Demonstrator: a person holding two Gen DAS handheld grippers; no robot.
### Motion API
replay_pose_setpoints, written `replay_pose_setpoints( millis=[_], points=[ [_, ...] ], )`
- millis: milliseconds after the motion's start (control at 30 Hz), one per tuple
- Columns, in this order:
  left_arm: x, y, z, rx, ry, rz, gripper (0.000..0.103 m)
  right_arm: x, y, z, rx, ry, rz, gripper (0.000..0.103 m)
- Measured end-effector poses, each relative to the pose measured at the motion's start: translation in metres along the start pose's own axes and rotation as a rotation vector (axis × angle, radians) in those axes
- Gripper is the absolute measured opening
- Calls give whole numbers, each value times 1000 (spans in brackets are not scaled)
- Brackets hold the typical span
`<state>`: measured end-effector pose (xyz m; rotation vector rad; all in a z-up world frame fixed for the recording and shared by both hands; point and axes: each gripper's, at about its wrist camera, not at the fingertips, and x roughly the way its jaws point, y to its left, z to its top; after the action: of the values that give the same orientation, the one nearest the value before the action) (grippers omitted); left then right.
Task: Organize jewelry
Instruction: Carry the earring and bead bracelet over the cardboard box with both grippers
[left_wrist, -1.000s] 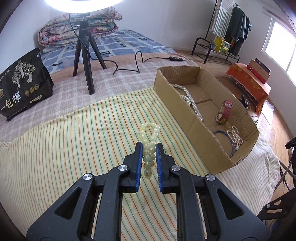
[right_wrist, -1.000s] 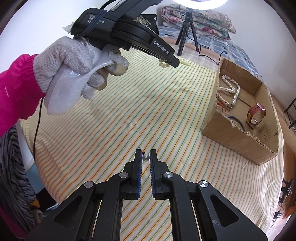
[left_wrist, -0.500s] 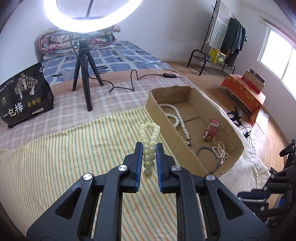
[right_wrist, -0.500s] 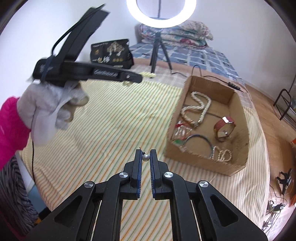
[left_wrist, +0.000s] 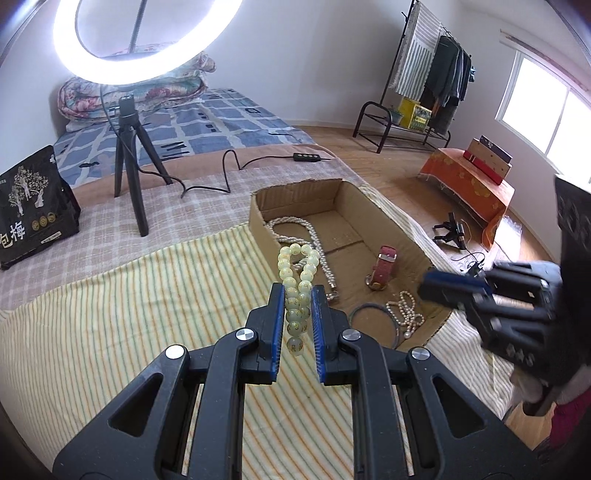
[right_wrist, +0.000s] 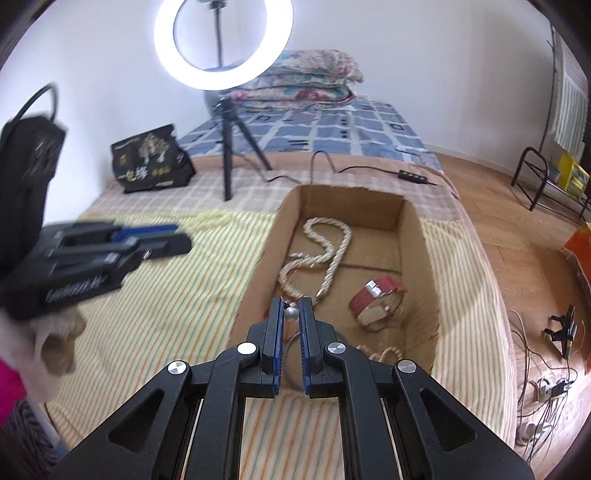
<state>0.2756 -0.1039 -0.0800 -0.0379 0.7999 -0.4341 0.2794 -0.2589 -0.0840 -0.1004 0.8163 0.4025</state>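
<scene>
My left gripper (left_wrist: 298, 295) is shut on a pale green bead bracelet (left_wrist: 297, 280) and holds it in the air just left of the cardboard box (left_wrist: 258, 221). My right gripper (right_wrist: 291, 308) is shut on a small silver bead earring (right_wrist: 290, 313), above the box's near left wall (right_wrist: 255, 288). The box holds a pearl rope necklace (right_wrist: 325, 254), a red watch (right_wrist: 375, 295), a dark bangle (left_wrist: 373, 321) and a small pearl bracelet (left_wrist: 404, 308). The right gripper (left_wrist: 458, 291) shows blurred in the left wrist view, the left gripper (right_wrist: 155, 240) in the right wrist view.
A striped yellow cloth (left_wrist: 147, 314) covers the bed. A ring light on a tripod (left_wrist: 129, 147) and a black bag (left_wrist: 33, 206) stand behind it, with a cable and switch (left_wrist: 306, 157). Clothes rack (left_wrist: 424, 74) and orange table (left_wrist: 472, 184) at right.
Both grippers have risen and moved toward the box, each keeping its hold. The right gripper has gone from over the cloth to over the box's near wall.
</scene>
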Motion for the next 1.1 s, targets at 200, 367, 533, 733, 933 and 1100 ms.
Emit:
replay_pose_setpoints(
  millis=[200, 367, 533, 733, 933, 1100],
  points=[
    [5, -20, -1, 27, 5, -33, 13, 14, -31, 23, 77, -30, -38, 7],
    [5, -34, 1, 35, 3, -65, 13, 31, -46, 40, 120, -38, -46, 7],
    [8, -44, -1, 47, 9, -78, 13, 53, -57, 50, 144, -26, -56, 7],
    [14, -52, -7, 62, 34, -88, 13, 67, -67, 62, 186, -33, -60, 7],
    [19, -62, -12, 78, 45, -100, 13, 76, -71, 65, 210, -26, -67, 7],
    [23, -68, -13, 90, 52, -104, 13, 83, -74, 63, 232, -4, -71, 7]
  ],
)
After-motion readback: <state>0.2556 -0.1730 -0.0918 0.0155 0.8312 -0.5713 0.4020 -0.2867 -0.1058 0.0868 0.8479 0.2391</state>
